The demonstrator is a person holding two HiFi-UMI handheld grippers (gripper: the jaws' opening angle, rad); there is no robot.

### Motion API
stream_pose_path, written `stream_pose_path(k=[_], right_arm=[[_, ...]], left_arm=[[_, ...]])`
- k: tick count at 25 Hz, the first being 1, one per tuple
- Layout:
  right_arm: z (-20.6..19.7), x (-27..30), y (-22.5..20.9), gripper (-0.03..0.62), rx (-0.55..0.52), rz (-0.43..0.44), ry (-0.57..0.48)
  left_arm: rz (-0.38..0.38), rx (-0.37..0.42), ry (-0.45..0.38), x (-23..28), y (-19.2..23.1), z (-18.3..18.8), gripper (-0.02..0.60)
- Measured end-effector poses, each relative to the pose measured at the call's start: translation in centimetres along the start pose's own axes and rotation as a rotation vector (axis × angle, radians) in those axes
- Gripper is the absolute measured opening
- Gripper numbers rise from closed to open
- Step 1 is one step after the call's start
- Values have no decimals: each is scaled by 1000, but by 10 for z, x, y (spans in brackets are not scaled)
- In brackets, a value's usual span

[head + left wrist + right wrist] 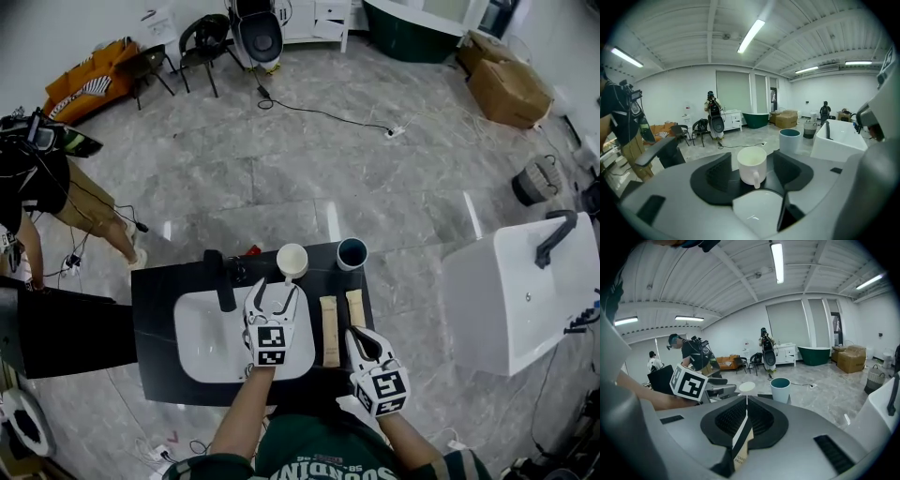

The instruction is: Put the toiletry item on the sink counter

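Observation:
A white mug point(292, 260) stands on the black sink counter point(159, 291) behind the basin. My left gripper point(275, 292) is over the basin's far rim, and it is open. In the left gripper view the mug point(751, 164) sits between the fingers point(717, 176), handle toward me, with a gap on each side. My right gripper point(361, 339) is at the counter's right front, shut on the near end of a slim tan toothbrush box point(355, 307). In the right gripper view that box point(740, 446) stands on edge between the pads of the right gripper point(746, 418).
A second tan box point(328, 328) lies just left of the held one. A teal cup point(352, 253) stands at the counter's back right. A black faucet point(225, 281) rises beside the white basin point(202, 337). A white freestanding sink point(525, 300) stands to the right, and a person point(37, 178) is at the left.

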State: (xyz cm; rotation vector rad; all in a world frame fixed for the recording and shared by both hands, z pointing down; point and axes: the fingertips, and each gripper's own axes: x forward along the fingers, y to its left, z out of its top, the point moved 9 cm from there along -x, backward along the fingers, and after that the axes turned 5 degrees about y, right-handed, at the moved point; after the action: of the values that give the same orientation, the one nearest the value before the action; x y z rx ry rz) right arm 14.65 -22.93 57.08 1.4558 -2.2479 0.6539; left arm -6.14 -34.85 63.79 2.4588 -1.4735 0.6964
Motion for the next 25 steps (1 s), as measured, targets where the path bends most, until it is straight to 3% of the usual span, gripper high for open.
stream_pose_path(k=[3,5,15,25], right_arm=[[-2,-14,7,43,-18,15,-32],[-6,-25,13,43,-39,19,-42],[-13,-84,37,43,-86,16,-97],[-18,-125,63,43,-135,18,-137]], left_arm=[[-14,17,-19,-30,-10,6,47],[-37,15,-33,-51,-19,9,12],[-61,-6,-90,-148,-61,18,9],[-95,-12,-120,-215,-94,12,9]])
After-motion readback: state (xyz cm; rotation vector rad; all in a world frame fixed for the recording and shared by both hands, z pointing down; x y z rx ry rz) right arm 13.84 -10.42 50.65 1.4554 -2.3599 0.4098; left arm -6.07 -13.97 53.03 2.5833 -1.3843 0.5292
